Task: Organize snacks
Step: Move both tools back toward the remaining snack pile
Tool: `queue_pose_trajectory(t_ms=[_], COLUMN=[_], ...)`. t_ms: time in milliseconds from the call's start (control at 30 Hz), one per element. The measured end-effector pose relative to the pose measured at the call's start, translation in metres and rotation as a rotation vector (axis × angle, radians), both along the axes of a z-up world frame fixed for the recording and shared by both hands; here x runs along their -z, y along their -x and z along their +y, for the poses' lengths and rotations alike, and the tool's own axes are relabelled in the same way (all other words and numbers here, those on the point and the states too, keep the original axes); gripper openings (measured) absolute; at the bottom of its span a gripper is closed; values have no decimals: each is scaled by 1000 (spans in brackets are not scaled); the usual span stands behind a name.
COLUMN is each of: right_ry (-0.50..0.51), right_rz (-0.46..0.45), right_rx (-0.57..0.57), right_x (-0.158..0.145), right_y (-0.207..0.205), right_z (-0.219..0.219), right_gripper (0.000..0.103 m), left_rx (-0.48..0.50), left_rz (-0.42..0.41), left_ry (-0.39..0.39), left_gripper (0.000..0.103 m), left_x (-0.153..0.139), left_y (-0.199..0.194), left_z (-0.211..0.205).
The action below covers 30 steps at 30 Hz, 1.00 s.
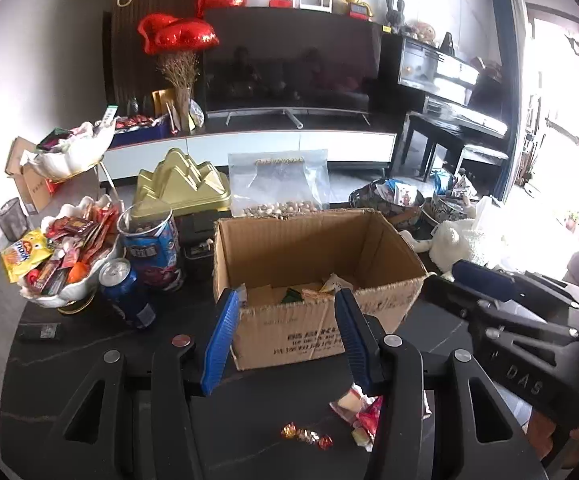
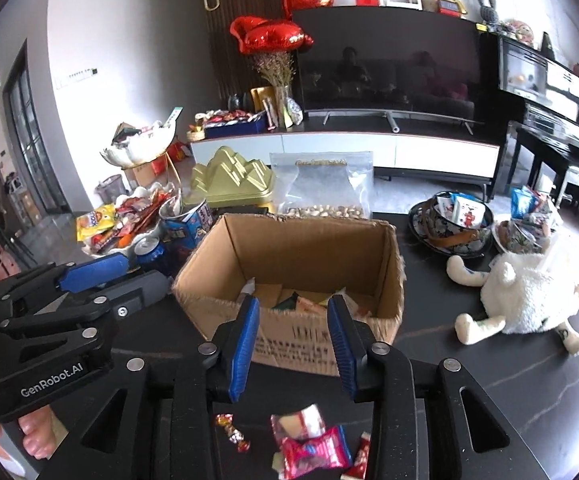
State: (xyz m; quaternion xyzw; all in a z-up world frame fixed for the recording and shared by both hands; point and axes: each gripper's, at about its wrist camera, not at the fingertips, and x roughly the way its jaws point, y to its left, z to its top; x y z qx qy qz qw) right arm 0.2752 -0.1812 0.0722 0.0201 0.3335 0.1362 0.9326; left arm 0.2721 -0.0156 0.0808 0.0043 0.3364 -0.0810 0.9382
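Note:
An open cardboard box (image 1: 313,320) stands on the dark table (image 1: 89,344) and holds a few snack packets (image 1: 313,292). It also shows in the right wrist view (image 2: 301,340). My left gripper (image 1: 285,304) is open and empty, just in front of the box. My right gripper (image 2: 293,308) is open and empty, also before the box. Loose wrapped candies (image 1: 307,436) and pink-red snack packets (image 2: 313,450) lie on the table under the grippers. The right gripper (image 1: 485,280) shows in the left view, and the left gripper (image 2: 93,268) in the right view.
A white bowl of snacks (image 1: 65,256), a blue can (image 1: 127,296) and a blue tube (image 1: 151,248) stand left of the box. A gold tin (image 1: 181,184) and a bag of nuts (image 1: 279,184) are behind it. Patterned bowls (image 2: 449,220) and a white plush toy (image 2: 521,292) are right.

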Motion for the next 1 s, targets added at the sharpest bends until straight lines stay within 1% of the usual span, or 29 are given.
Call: queue_pose_trajectory(t_ms=[133, 233, 400, 533, 600, 1000], right_ry=[-9, -6, -11, -29, -39, -39], right_rz=[-8, -6, 26, 71, 93, 172], right_rx=[27, 36, 47, 55, 57, 101], right_x=[1, 5, 19, 37, 47, 92], right_y=[17, 28, 38, 44, 46, 49], right_z=[-9, -15, -23, -30, -33, -48], right_gripper=[37, 37, 37, 37, 37, 37], left_rx=[-8, -15, -33, -37, -54, -62], left_rz=[3, 15, 30, 76, 94, 209], left_ry=[-13, -9, -14, -4, -9, -14], left_gripper=[51, 52, 53, 54, 54, 54], left_x=[6, 12, 28, 46, 55, 102], left_y=[18, 30, 45, 52, 54, 54], left_z=[-3, -4, -10, -14, -16, -28])
